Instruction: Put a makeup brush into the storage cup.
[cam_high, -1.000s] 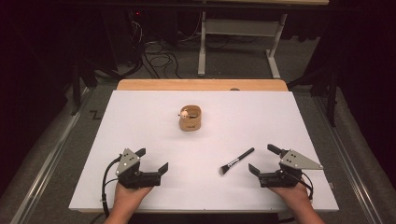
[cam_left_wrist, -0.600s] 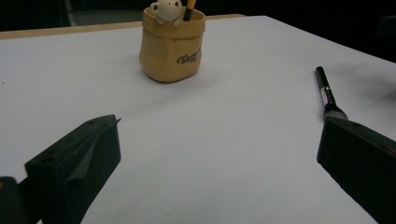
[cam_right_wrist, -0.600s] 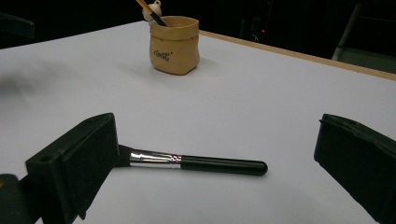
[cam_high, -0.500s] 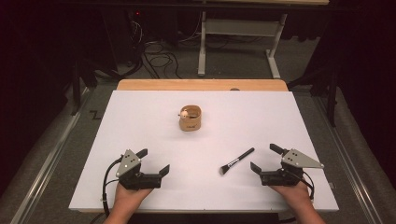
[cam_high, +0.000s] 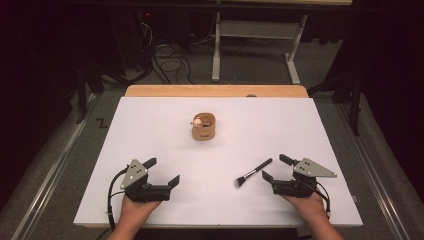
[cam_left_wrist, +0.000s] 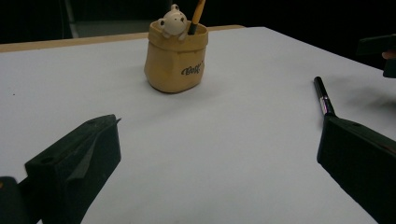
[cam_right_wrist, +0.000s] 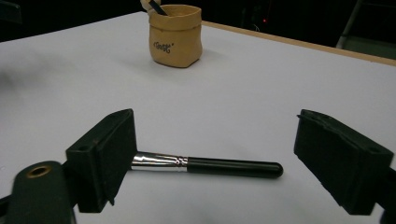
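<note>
Resting low in the high view, left gripper (cam_high: 162, 172) and right gripper (cam_high: 274, 167) both stand released and empty. A makeup brush (cam_right_wrist: 208, 164), glossy black handle with bright metal collar, lies lower right of centre, just ahead of the right jaws. Likely next: closing on it, perhaps for the tan, sack-shaped pot (cam_high: 203, 126) at upper centre
</note>
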